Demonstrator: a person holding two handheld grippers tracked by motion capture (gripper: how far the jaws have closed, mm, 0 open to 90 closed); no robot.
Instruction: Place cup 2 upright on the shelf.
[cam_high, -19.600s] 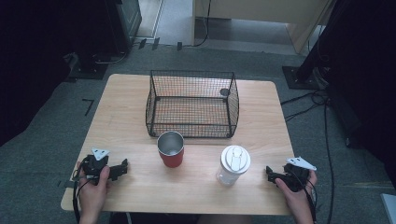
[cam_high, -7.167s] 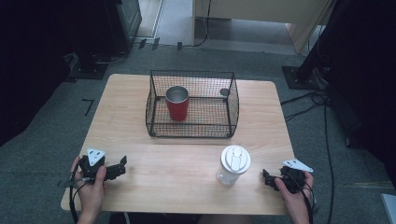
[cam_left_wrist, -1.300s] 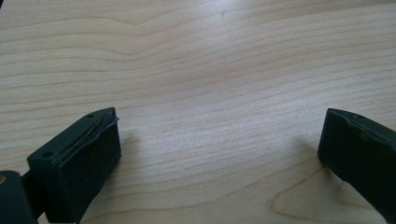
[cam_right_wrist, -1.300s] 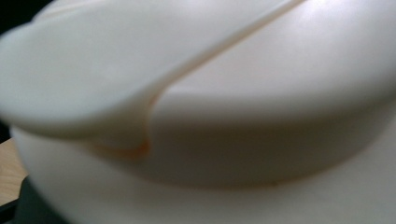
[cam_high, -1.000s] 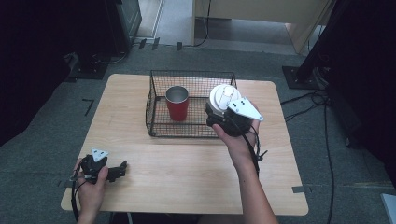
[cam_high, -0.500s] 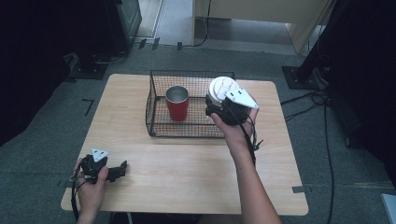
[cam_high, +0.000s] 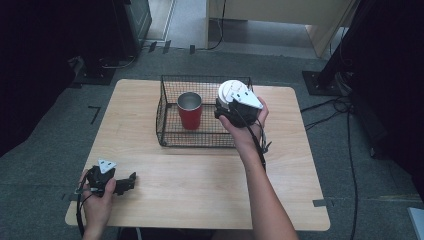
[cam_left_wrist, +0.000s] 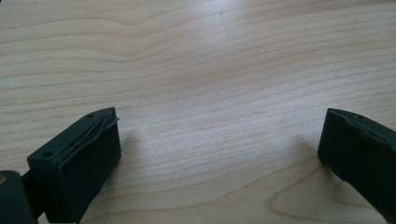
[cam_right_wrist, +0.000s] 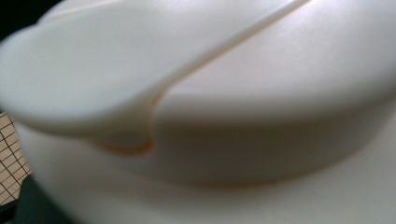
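Observation:
A black wire basket (cam_high: 170, 135) stands at the back middle of the wooden table (cam_high: 200, 175). Inside it, on the left, a red cup (cam_high: 190, 111) with a metal inside stands upright. My right gripper (cam_high: 223, 109) is shut on a white lidded cup (cam_high: 230, 91) and holds it over the basket's right half, above the rim. That white cup (cam_right_wrist: 233, 116) looms close and blurred in the right gripper view. My left gripper (cam_high: 131, 178) rests near the table's front left corner, and its black fingers (cam_left_wrist: 79, 158) stand wide apart over bare wood.
Dark equipment and cables lie on the grey floor around the table. A light wooden cabinet (cam_high: 280, 15) stands behind it. The table's front and right parts hold nothing but the person's forearm.
My right gripper has carried the white cup leftward and a little lower, from over the basket's right rim to over its right half. The left gripper has stayed put.

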